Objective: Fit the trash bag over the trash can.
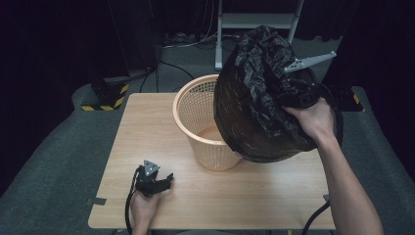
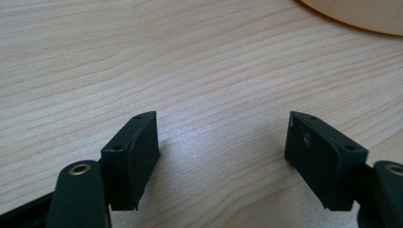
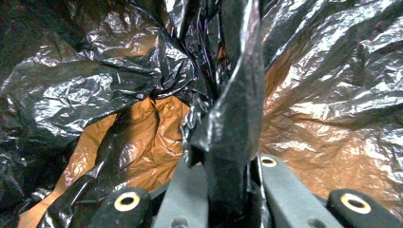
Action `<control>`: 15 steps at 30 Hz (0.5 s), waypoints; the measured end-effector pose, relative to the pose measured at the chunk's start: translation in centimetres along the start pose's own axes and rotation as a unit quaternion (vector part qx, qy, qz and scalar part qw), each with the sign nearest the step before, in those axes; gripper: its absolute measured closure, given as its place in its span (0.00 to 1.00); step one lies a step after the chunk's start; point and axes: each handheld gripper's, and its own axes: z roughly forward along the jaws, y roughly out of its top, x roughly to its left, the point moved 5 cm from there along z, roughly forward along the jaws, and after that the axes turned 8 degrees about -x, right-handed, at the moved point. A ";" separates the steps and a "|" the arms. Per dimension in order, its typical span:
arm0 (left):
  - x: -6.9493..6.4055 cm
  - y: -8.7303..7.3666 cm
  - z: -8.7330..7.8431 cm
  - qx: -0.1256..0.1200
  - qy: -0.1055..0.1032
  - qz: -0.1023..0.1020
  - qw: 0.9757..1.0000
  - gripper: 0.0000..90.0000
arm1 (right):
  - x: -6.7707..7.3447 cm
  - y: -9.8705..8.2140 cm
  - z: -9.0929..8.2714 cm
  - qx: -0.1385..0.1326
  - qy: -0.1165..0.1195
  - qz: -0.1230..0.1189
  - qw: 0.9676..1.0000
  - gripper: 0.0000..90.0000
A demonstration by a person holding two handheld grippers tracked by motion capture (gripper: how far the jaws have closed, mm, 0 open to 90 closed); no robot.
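The right gripper [image 1: 299,100], raised over the basket [image 1: 195,110], pinches the bag [image 1: 254,107]; the left gripper [image 1: 164,180] rests on the table [image 1: 244,196], jaws wide.

A dark-curtained lab: hazard-striped stand base [image 1: 106,96], floor cables [image 1: 171,66].

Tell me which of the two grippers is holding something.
The right gripper, raised beside the basket, is shut on the black bag. The left gripper rests on the table with open, empty jaws.
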 end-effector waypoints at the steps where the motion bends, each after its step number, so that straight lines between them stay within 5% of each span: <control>1: 0.0 0.0 0.0 0.000 0.000 0.000 1.000 0.30 | 0.1 0.1 0.1 0.000 0.002 0.001 1.000 0.99; 15: 0.0 0.0 0.0 0.000 0.000 0.000 1.000 0.30 | 0.8 0.7 1.4 -0.002 0.012 -0.001 1.000 0.99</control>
